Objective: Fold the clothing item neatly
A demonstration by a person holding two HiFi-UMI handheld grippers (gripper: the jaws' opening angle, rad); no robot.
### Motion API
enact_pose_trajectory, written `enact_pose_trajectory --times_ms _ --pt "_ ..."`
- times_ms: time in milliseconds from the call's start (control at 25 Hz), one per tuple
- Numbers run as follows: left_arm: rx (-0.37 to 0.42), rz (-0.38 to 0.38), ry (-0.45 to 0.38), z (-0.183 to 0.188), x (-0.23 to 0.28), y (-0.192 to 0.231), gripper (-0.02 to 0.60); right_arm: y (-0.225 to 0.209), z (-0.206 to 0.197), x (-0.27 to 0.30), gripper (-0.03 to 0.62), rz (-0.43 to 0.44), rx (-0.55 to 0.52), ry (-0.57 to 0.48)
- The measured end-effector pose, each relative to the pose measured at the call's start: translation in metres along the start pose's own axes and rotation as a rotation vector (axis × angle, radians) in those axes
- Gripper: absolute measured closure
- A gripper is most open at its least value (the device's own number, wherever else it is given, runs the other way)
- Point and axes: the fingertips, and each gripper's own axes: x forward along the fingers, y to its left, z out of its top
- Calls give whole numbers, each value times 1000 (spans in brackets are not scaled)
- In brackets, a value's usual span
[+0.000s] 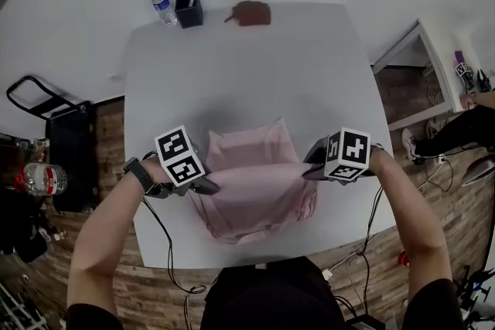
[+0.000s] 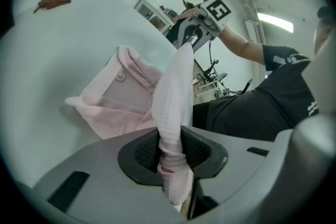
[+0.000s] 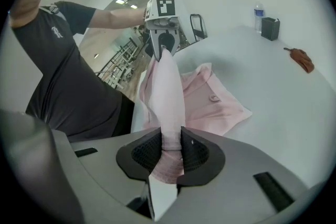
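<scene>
A pink garment (image 1: 255,182) lies partly folded on the near half of the white table (image 1: 232,73). My left gripper (image 1: 203,185) is shut on its left edge and my right gripper (image 1: 312,164) is shut on its right edge. In the left gripper view a band of pink cloth (image 2: 173,97) runs taut from my left gripper (image 2: 170,152) up to the right gripper (image 2: 192,35). The right gripper view shows the same band (image 3: 169,92) running from my right gripper (image 3: 170,149) to the left gripper (image 3: 165,43). The rest of the garment (image 3: 210,94) rests on the table below, a button showing on it.
At the table's far edge stand a water bottle (image 1: 162,6), a black box (image 1: 189,10) and a brown item (image 1: 250,12). A white shelf (image 1: 418,73) and a seated person (image 1: 464,127) are to the right. A black trolley (image 1: 46,116) stands on the wooden floor at left.
</scene>
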Motion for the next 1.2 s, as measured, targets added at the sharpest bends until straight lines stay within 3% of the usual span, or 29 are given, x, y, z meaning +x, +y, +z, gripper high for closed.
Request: enact_pose_trajectory --times_ms 200,360,480,720,840,1000,1200 --pt "-35 -35 -5 6 -10 29 491 -42 18 -4 507 9 52 -4" --pt "-195 13 -95 4 -3 86 488 -121 36 19 505 -163 175 1" --pt "-288 69 -118 -7 10 118 483 -154 42 44 505 -307 164 28" --pt "-311 204 -164 -16 19 151 426 -176 39 70 468 -435 181 27" --pt "-297 239 -206 -16 18 154 410 -183 37 68 419 -490 211 -32" --pt "-286 239 -264 -22 -3 145 357 -182 48 32 362 -534 248 -220" --pt "-285 302 -340 -33 -48 127 347 -126 71 -12 362 -562 154 -402"
